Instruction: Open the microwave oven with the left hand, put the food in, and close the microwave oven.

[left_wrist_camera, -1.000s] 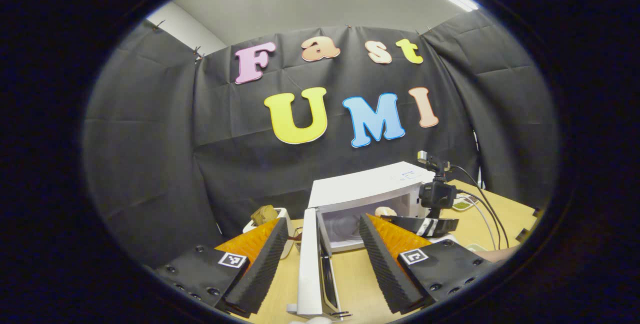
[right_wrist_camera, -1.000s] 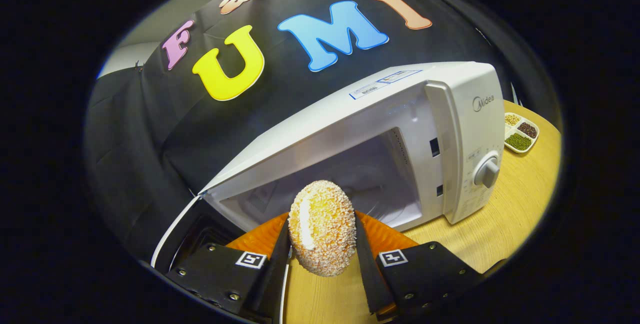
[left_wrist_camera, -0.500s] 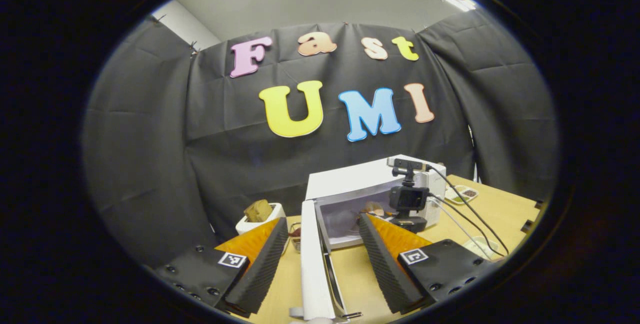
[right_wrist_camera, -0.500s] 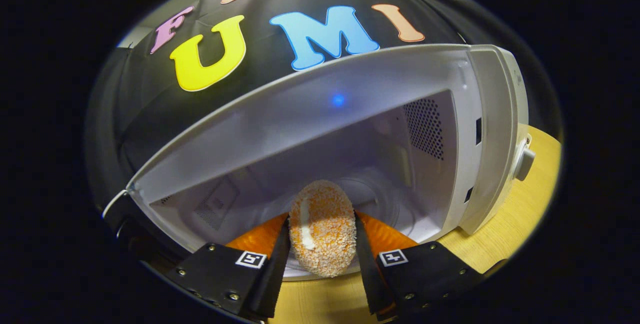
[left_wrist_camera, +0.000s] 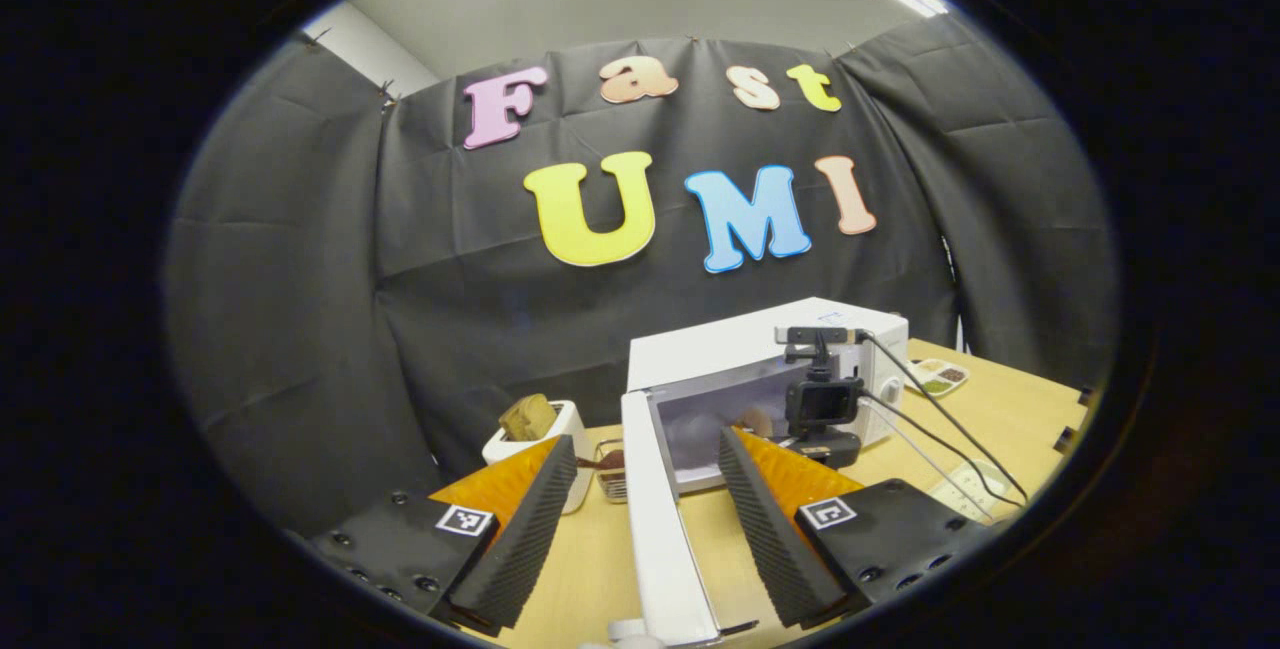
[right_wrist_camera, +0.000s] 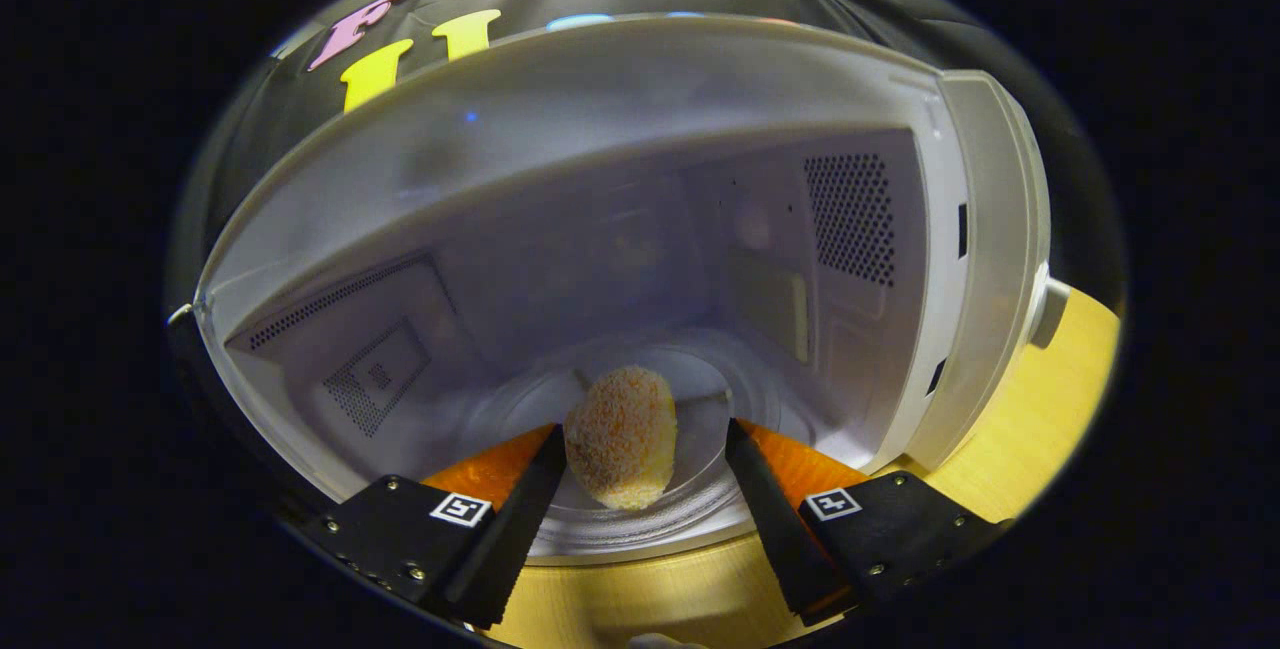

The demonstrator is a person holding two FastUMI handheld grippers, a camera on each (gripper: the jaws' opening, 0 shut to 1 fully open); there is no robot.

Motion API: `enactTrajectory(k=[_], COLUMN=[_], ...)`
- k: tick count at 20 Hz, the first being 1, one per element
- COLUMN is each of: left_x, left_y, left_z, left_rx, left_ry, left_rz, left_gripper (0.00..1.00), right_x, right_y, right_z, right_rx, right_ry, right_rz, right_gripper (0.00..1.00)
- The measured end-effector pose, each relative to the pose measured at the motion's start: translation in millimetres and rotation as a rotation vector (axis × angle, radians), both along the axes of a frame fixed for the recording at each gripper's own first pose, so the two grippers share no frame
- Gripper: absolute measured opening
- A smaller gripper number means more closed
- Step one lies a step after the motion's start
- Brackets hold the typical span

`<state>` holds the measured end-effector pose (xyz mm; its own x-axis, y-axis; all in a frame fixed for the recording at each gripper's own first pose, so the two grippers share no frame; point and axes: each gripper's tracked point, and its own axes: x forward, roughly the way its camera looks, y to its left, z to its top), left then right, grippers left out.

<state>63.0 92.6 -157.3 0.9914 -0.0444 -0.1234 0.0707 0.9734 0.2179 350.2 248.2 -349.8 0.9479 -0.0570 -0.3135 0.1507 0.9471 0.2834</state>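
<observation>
Crumbed bread roll (right_wrist_camera: 620, 437) on microwave turntable (right_wrist_camera: 700, 519), between spread right claw (right_wrist_camera: 640, 469) fingers.

Microwave (right_wrist_camera: 985, 259) mouth open, partly taken up

Its door (left_wrist_camera: 660, 529) stands swung out between the left gripper's (left_wrist_camera: 640, 499) spread fingers. Inside the cavity, the crumbed food (right_wrist_camera: 620, 437) sits on the glass turntable (right_wrist_camera: 700, 394); bare room around it.
</observation>
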Motion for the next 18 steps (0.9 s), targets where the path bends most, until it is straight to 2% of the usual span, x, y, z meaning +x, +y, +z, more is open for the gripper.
enactTrajectory(k=[4,5,6,10,13,14,15,18], left_x=[0.4,-1.1,-1.9,-7.2,-14.1,-15.7,-18.5,-26.0], left_y=[-1.6,-3.2,-4.2,-12.4,-4.8,-2.2,1.0,15.6], left_z=[14.3,15.0,19.2,26.9,34.1,34.9,35.7,38.6], left_rx=[-0.009,-0.009,-0.011,-0.040,-0.013,-0.010,-0.008,-0.010], left_ry=[-0.020,-0.023,-0.030,-0.026,-0.043,-0.046,-0.043,-0.045], left_rz=[0.012,0.014,0.020,0.024,0.051,0.060,0.074,0.123], left_gripper=[0.95,0.91,0.96,0.95,0.95,0.99,0.99,0.99], right_x=[-29.5,-41.6,-53.4,-107.6,-134.0,-144.2,-155.9,-189.5], right_y=[-15.5,-22.4,-32.8,-84.1,-129.6,-144.4,-158.4,-182.6], right_z=[44.5,56.7,69.8,133.0,163.4,175.0,185.4,210.8], right_rx=[0.004,-0.012,-0.030,-0.026,-0.073,-0.098,-0.118,-0.139], right_ry=[-0.010,-0.009,-0.007,-0.055,-0.078,-0.091,-0.110,-0.158], right_rz=[0.039,0.049,0.060,0.085,0.095,0.095,0.099,0.130], right_gripper=[0.98,0.98,0.98,0.98,0.98,0.98,0.98,0.98])
